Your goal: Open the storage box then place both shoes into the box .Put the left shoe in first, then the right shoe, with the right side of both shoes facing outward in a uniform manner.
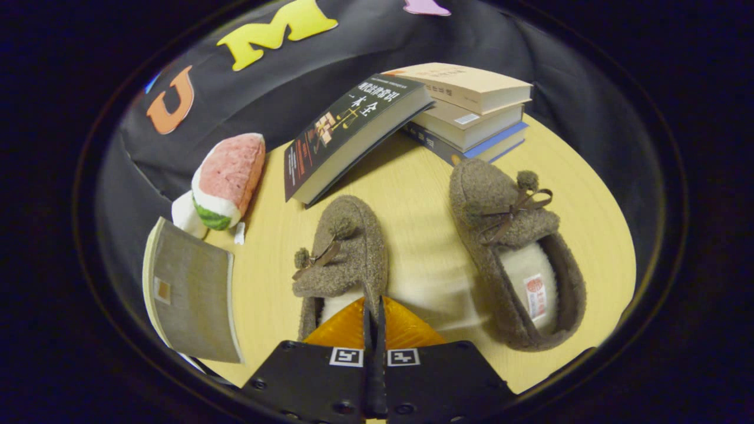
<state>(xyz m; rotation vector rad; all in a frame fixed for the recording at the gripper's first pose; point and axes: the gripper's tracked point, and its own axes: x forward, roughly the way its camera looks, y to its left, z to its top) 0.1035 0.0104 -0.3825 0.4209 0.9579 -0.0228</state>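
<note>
The gripper [374, 309] has its two fingers pressed together with no gap between them, their tips meeting right at the heel opening of the left shoe [341, 259]; whether they pinch the heel rim or merely rest over it cannot be told. That shoe is a brown, fuzzy fleece slipper with a pale plush lining, a thin ribbon bow and small pompoms, its toe pointing away from the fingers. Its mate, the right shoe [515, 253], of the same nubbly fleece, lies well apart to the right of the fingers, toe also pointing away, lining and a small sewn tag showing inside. Both sit on a smooth, pale wood-grain worktop [424, 194]. Beyond the shoes a dark-covered book [347, 132] leans against a stack of books [471, 112]. To the left lie a plush watermelon slice [227, 179] and a grey booklet [191, 291].
</note>
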